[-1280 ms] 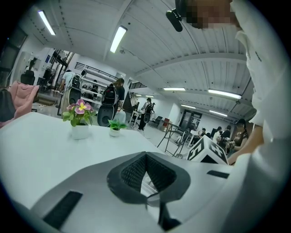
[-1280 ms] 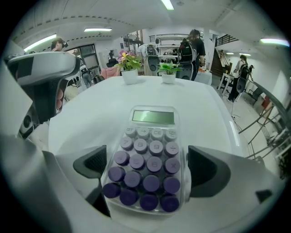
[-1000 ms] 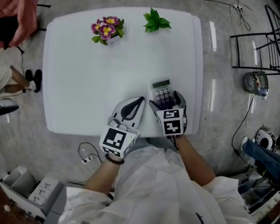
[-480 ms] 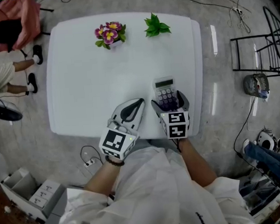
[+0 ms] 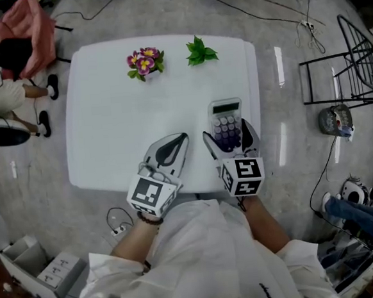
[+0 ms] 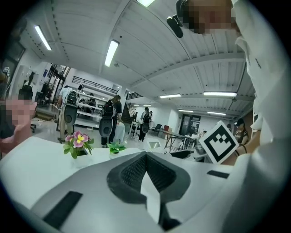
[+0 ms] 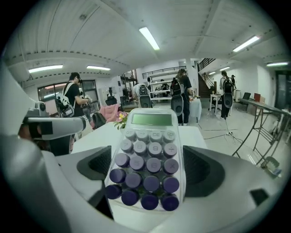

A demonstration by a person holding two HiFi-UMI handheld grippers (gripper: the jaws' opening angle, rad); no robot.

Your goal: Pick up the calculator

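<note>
Calculator (image 7: pixel 148 154) with "CE" key sits clamped in right gripper (image 5: pixel 228 133); left gripper (image 5: pixel 182 139) closed, empty.

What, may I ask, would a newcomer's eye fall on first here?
The white calculator with round purple keys stands out, gripped by the right gripper over the white table's near right corner. Beside it the left gripper is shut and empty; pink flowers and a green sprig stand at the far edge.

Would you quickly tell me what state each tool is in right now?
Left tool: closed, empty.
Right tool: closed on the calculator, holding it.
</note>
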